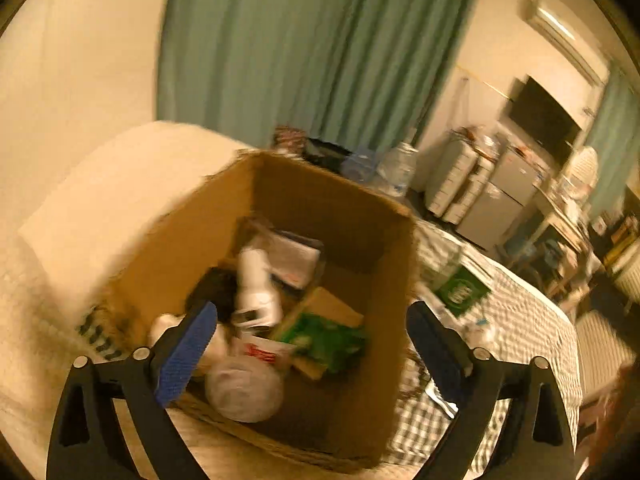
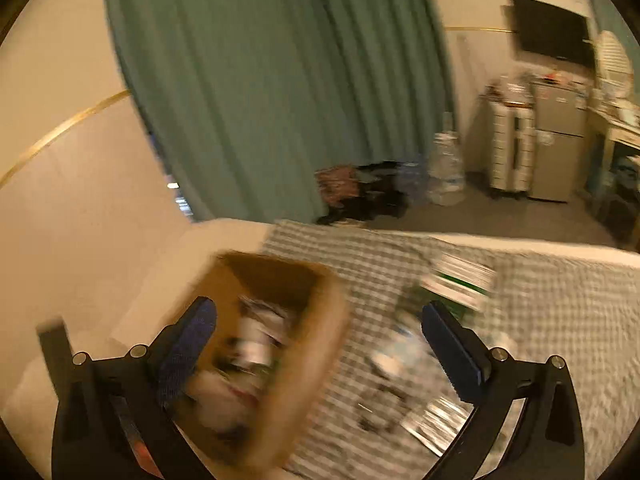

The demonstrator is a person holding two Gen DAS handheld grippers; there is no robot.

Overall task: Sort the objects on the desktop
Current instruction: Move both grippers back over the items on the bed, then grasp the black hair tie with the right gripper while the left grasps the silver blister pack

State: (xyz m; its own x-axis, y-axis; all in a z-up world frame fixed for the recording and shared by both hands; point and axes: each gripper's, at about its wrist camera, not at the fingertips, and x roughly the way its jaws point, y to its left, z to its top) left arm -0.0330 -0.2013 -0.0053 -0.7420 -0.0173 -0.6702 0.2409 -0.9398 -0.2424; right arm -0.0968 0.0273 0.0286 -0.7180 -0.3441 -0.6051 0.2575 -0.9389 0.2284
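left gripper (image 1: 312, 334): jaws wide apart, nothing between the pads. It hangs over the open box, angled down into it – reads as a drop pose, the sorting bin right below.
box (image 1: 332, 208): cardboard, open top, standing on the pale bedding at the left end of the bed. Holds a jumble: white bottle (image 1: 256, 280), green packet (image 1: 324, 340), crumpled white bag (image 1: 244, 388), something dark at the left – too blurred to name.
right gripper (image 2: 320, 336): jaws apart, empty. It points across the box's right wall toward the cloth – my guess is it's lining up for the next item.
checked cloth (image 2: 560, 300): spread right of the box, carries what's still unsorted.
green-white pack (image 2: 460, 280): on the cloth, well clear of the box, beyond the right gripper's right finger.
loose bits (image 2: 396, 364): small white and dark items just right of the box; blur hides what they are.
obstacles: the box's right wall stands between the right gripper and the bin interior, so anything lifted off the cloth must clear that edge.
background: green curtain (image 2: 280, 80), water bottles and drawers on the floor – all well away.
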